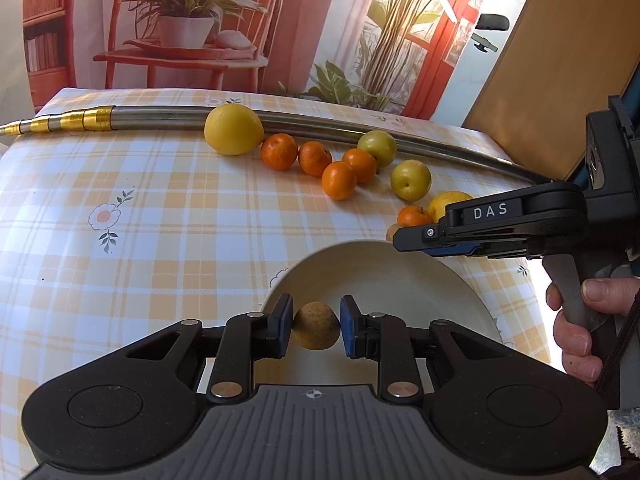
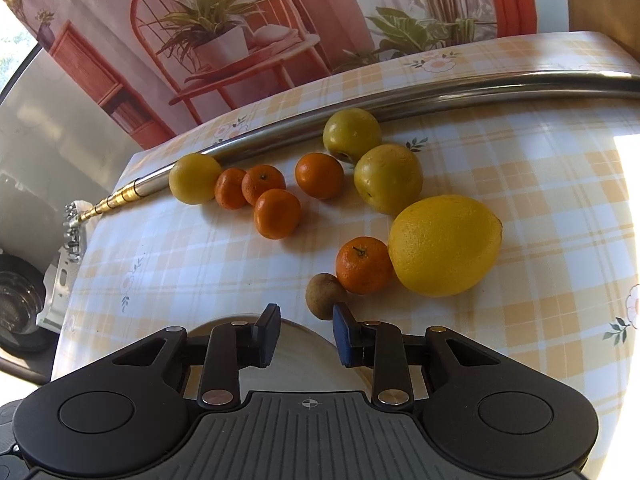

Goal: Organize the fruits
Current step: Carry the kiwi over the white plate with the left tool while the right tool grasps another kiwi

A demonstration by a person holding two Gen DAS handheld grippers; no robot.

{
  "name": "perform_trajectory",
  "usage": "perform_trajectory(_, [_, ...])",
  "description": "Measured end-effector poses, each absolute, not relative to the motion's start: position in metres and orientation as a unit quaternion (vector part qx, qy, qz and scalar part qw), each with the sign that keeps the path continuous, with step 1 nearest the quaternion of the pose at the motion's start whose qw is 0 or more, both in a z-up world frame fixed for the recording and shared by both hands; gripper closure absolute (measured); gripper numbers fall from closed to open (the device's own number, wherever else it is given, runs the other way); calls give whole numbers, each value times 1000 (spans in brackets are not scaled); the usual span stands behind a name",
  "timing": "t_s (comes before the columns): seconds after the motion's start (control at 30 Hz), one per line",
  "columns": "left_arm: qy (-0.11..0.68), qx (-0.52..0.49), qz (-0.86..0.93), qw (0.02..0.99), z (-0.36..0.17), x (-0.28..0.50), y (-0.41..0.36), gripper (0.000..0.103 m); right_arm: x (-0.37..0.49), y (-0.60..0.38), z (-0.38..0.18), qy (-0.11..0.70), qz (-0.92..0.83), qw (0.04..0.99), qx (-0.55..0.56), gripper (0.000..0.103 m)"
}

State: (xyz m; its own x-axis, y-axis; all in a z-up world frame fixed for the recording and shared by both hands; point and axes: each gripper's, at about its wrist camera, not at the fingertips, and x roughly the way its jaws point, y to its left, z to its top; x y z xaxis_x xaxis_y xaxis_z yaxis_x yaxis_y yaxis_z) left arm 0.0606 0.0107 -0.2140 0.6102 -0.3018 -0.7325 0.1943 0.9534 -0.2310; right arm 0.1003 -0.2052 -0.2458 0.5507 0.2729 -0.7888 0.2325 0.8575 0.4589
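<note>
Left gripper (image 1: 316,326) w/ blue pads (image 1: 285,326) clamped on a small brown round fruit (image 1: 316,326), held over a cream plate (image 1: 384,272). Right gripper (image 1: 416,238) comes in from the right, side-on, marked "DAS", its tip above plate's far rim; jaw gap can't be judged. Hand (image 1: 580,320) grips its handle. On the checked tablecloth (image 1: 160,208): big lemon (image 1: 234,129) touching a metal pole (image 1: 320,120), four mandarins (image 1: 320,162) in a cluster, two green-yellow fruits (image 1: 411,179) nearby.

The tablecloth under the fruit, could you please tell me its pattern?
The tablecloth is a yellow-and-white plaid with small flower prints, clearest in the right wrist view.
</note>
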Motion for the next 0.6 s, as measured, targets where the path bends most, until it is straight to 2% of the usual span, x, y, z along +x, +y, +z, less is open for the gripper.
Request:
perform_trajectory(0.43, [422,-60,-134,895,-216,61,11,76,114,-228,-267,465,-37,789,399,76])
perform_trajectory(0.6, [423,-60,-131,895,-217,62,11,76,123,-222,-271,477,-52,787,387,76])
